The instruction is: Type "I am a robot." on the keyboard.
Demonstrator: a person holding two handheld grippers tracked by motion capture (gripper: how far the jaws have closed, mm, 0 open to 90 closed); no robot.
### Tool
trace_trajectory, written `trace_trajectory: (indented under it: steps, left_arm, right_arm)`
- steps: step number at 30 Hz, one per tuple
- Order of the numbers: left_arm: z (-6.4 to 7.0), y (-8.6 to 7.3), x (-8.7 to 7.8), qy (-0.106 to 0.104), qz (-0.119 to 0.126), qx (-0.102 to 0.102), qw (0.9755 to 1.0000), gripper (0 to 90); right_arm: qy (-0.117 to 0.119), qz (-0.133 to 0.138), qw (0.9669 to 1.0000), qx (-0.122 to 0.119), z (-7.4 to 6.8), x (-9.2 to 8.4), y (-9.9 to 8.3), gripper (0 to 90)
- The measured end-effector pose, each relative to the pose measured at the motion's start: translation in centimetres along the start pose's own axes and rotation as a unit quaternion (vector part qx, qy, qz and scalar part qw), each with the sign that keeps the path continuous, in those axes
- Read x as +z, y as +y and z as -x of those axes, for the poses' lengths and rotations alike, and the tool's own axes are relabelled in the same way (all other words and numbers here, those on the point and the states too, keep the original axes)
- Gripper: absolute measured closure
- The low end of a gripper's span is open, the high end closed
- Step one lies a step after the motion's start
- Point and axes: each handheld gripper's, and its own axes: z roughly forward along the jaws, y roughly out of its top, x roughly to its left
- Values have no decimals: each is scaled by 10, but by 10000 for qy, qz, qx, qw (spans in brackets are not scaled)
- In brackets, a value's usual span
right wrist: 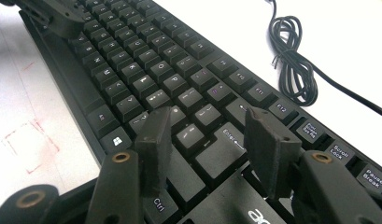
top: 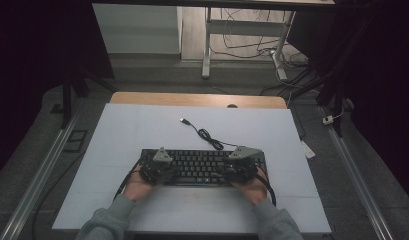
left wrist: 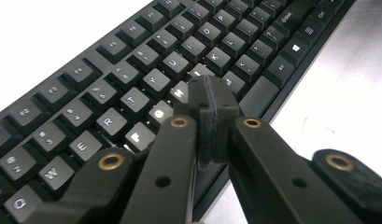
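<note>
A black keyboard (top: 204, 167) lies at the near middle of the white worktop (top: 122, 135). At its 9 o'clock end, the left gripper (top: 159, 167) hovers over the keys; in the left gripper view its fingers (left wrist: 212, 100) are pressed together with nothing between them, tips above the G and H keys. At the 3 o'clock end, the right gripper (top: 239, 167) hangs over the keyboard, its fingers (right wrist: 156, 135) spread apart above the Enter key (right wrist: 226, 147), gripping nothing. The keyboard's cable (top: 207, 134) coils at 12 o'clock and ends in a USB plug (top: 183, 120) on the bare worktop. Beyond the worktop stand table legs (top: 207, 45) among floor cables (top: 287, 65).
</note>
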Motion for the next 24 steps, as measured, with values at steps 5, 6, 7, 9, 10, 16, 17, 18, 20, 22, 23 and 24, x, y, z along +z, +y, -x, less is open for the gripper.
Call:
trace_trajectory:
  steps: [5, 6, 7, 9, 10, 16, 17, 18, 20, 22, 23, 24]
  left_arm:
    - [1, 0, 3, 24, -64, 26, 10000, 889]
    - [1, -1, 4, 33, -71, 22, 10000, 889]
    - [1, -1, 4, 45, -82, 20, 10000, 888]
    - [0, -2, 6, 58, -104, 13, 9999, 887]
    - [0, -2, 7, 66, -123, 9, 9999, 886]
    - [0, -3, 9, 101, -138, 0, 9999, 885]
    - [0, -3, 9, 102, -143, 4, 9998, 885]
    - [0, -3, 9, 101, -159, 17, 9998, 885]
    - [0, -4, 10, 120, -173, 13, 9998, 883]
    - [0, -4, 10, 124, -164, 9, 9998, 882]
    - [1, -4, 10, 127, -164, 7, 9998, 881]
    - [1, -4, 10, 128, -163, 6, 9998, 881]
  right_arm:
    - [-5, -3, 10000, -4, 0, 0, 0, 514]
    - [-6, -5, 10000, -1, 0, 0, 0, 513]
    - [-5, -1, 10000, 1, 0, 0, 0, 513]
    - [-9, -2, 10000, 0, 0, 0, 0, 513]
    - [-10, 0, 10000, -1, 0, 0, 0, 513]
    - [-13, -2, 10000, -3, 0, 0, 0, 511]
    - [-15, -2, 10000, -6, 0, 0, 0, 511]
    - [-16, -2, 10000, -6, 0, 0, 0, 511]
    - [-16, -5, 10000, -10, 0, 0, 0, 511]
    - [-18, -5, 10000, -13, 0, 0, 0, 511]
    - [-18, -3, 10000, -14, 0, 0, 0, 511]
    - [-19, -2, 10000, -16, 0, 0, 0, 511]
